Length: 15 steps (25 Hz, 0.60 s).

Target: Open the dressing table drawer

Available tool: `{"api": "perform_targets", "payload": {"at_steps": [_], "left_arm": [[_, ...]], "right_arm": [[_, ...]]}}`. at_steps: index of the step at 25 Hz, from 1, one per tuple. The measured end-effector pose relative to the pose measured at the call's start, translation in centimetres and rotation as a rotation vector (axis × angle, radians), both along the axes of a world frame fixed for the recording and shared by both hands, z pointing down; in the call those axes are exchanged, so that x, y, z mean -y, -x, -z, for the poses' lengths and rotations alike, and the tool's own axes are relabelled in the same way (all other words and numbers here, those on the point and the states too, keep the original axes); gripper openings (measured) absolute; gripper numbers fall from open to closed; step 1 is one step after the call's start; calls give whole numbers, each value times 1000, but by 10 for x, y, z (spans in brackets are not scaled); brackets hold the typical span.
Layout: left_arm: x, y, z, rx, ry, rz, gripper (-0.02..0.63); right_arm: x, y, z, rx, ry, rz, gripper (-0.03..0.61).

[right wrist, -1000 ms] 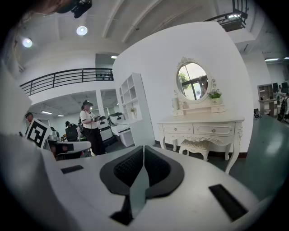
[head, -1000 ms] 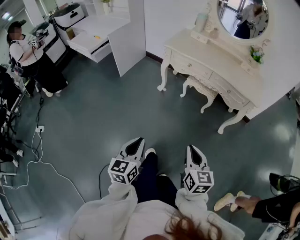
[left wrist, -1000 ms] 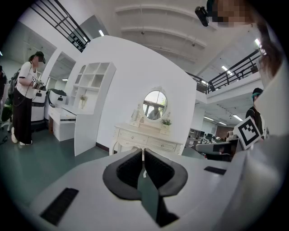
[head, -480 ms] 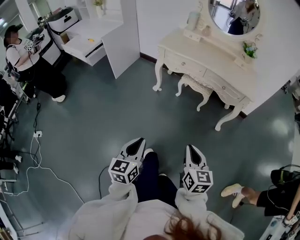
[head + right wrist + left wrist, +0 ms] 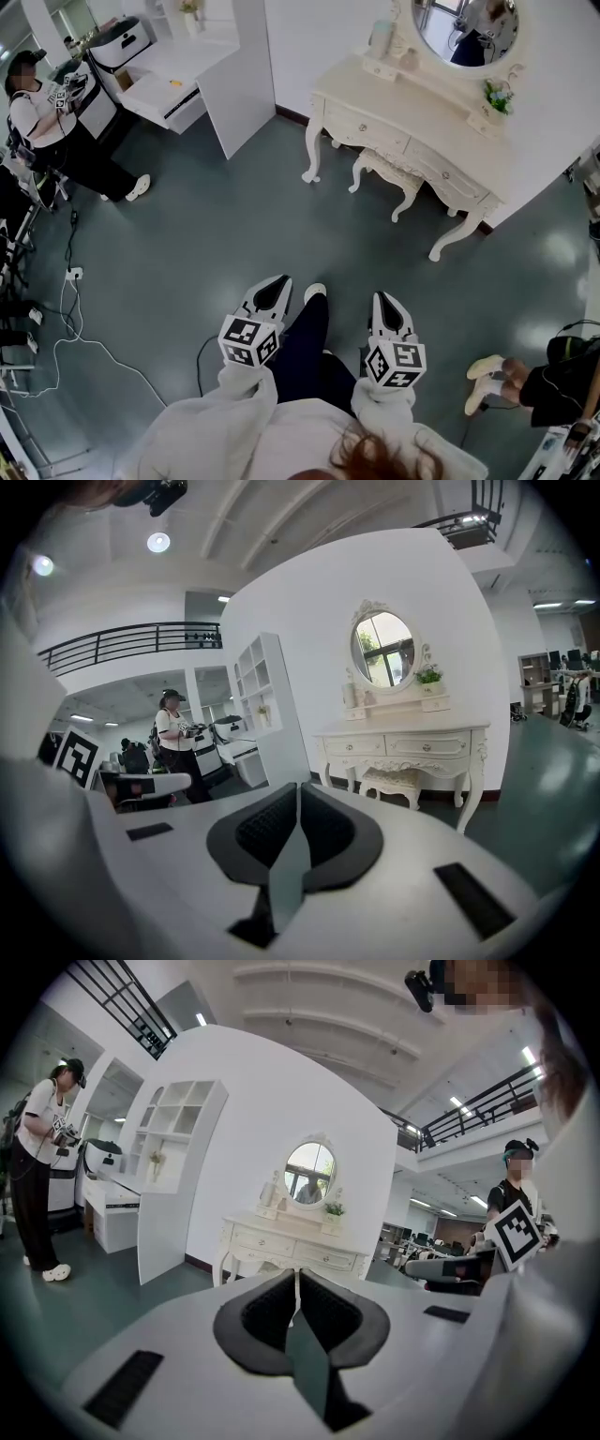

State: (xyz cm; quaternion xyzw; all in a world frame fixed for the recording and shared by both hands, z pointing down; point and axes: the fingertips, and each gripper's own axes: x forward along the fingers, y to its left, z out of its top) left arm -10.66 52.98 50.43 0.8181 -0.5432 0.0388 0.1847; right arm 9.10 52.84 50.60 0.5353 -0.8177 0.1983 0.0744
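Observation:
The cream dressing table [image 5: 412, 112] stands against the far wall, well ahead of me across the floor, with an oval mirror [image 5: 469, 28] on top. Its drawers [image 5: 367, 128] with small knobs are closed. The same dressing table [image 5: 291, 1241] shows far off in the left gripper view, and the dressing table [image 5: 403, 747] also in the right gripper view. My left gripper [image 5: 272, 291] and right gripper [image 5: 389, 309] are held low in front of my body, both shut with nothing between the jaws. The left gripper [image 5: 297, 1283] and the right gripper [image 5: 298, 799] each show jaws pressed together.
A matching stool [image 5: 389, 173] sits tucked under the table. A white partition and desk unit [image 5: 216, 66] stand at the far left. A person [image 5: 56, 122] walks at the left edge. Cables [image 5: 66, 319] lie on the floor at left. Another person's leg and shoes [image 5: 506, 375] show at the right.
The view has shifted toward the dressing table. The person at left has stepped, and the shoes at right have moved right. Both grippers keep their pose, shut.

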Motion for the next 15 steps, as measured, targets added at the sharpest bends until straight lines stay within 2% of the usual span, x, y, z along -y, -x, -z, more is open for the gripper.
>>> {"api": "perform_targets", "payload": {"at_steps": [7,15], "left_arm": [[50,-4,1,1,-2,17,29],[125,8,12,4,-23,94,29]], "right_arm": [[53,-2,1,-6,2,27,38],[142,10,13,-1,-15,103,38]]}}
